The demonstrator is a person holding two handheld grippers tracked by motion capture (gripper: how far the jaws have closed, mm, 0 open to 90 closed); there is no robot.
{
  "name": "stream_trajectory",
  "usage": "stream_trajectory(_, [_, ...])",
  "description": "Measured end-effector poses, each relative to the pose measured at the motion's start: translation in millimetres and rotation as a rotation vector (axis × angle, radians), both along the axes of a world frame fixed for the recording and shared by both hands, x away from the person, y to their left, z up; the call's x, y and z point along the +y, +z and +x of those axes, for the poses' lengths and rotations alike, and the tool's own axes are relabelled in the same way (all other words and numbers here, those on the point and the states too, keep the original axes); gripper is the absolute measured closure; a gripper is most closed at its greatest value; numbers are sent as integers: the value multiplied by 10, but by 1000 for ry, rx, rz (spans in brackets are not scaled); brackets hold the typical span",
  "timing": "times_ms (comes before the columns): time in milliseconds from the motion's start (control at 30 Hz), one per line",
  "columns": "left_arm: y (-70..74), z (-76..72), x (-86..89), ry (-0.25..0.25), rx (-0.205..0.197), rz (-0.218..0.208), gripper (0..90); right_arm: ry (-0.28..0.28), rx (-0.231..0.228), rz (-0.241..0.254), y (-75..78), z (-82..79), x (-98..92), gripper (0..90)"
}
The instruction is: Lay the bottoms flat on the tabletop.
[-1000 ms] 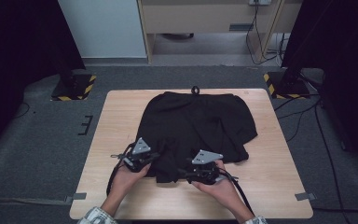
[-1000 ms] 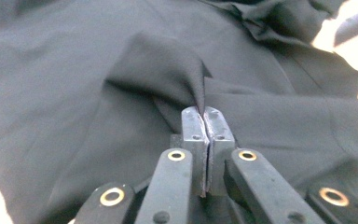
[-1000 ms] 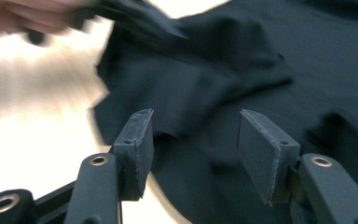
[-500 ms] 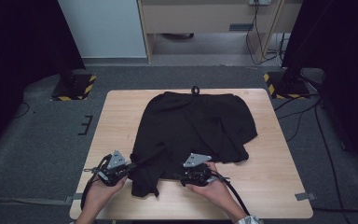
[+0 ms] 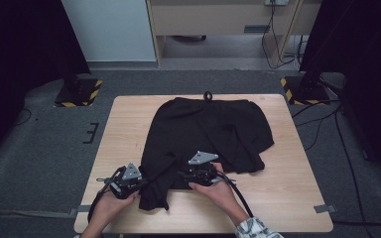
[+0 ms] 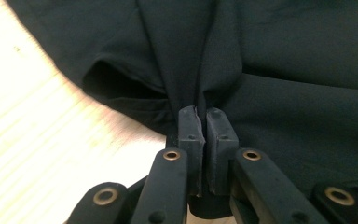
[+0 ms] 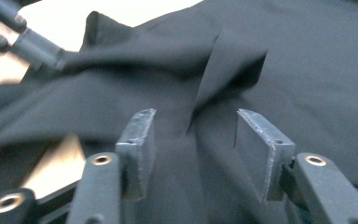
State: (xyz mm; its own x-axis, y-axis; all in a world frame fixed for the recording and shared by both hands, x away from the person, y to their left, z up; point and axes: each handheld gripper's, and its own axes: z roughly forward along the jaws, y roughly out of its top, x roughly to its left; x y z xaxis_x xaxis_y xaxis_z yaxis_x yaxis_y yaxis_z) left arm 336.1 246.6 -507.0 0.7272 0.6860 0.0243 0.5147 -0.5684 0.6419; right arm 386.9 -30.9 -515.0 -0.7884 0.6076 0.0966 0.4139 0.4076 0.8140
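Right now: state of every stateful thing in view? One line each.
black garment: spread on the table, near edge bunched and pulled toward the person.
left gripper: shut, pads pinching a fold of the garment.
right gripper: jaws apart over the fabric, gripping nothing.
table: wooden top, garment lying across its middle.
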Motion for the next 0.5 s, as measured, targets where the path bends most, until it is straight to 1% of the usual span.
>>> stream_trajectory(67, [4, -3, -8, -9, 0, 0, 852, -8, 7, 6, 6, 28, 22, 442])
stream_trajectory(100, [5, -7, -13, -17, -1, -4, 851, -20, 11, 10, 10, 74, 62, 442])
stream_trajectory(133, [4, -11, -18, -23, 0, -11, 850, -32, 12, 16, 6, 108, 94, 454])
stream_trajectory(167, [5, -14, -23, -30, -1, -13, 847, -40, 13, 25, -4, 144, 120, 493])
stream_trajectory(200, [10, -19, -29, -35, -6, -17, 838, -54, 20, 39, -36, 194, 165, 625])
stream_trajectory(233, [16, -23, -29, -39, -12, -31, 826, -57, 13, 46, -46, 200, 175, 704])
stream_trajectory(267, [16, -23, -29, -39, -12, -31, 813, -57, 13, 46, -46, 200, 175, 704])
stream_trajectory(300, [23, -26, -27, -40, -17, -37, 796, -49, 5, 51, -55, 192, 199, 855])
stream_trajectory(333, [31, -30, -24, -37, -23, -44, 764, -40, -4, 47, -51, 176, 203, 900])
stream_trajectory(367, [40, -34, -20, -32, -25, -55, 764, -40, -4, 47, -51, 176, 203, 900])
stream_trajectory(400, [66, -36, -9, -12, -33, -86, 649, -17, -14, 35, -42, 138, 196, 900])
stream_trajectory(433, [66, -36, -9, -12, -33, -86, 640, -17, -14, 35, -42, 138, 196, 900])
stream_trajectory(467, [78, -36, -6, -4, -40, -97, 640, -10, -19, 22, -35, 112, 190, 900])
stream_trajectory(500, [92, -38, -5, 2, -54, -95, 630, -5, -28, 6, -32, 94, 180, 900])
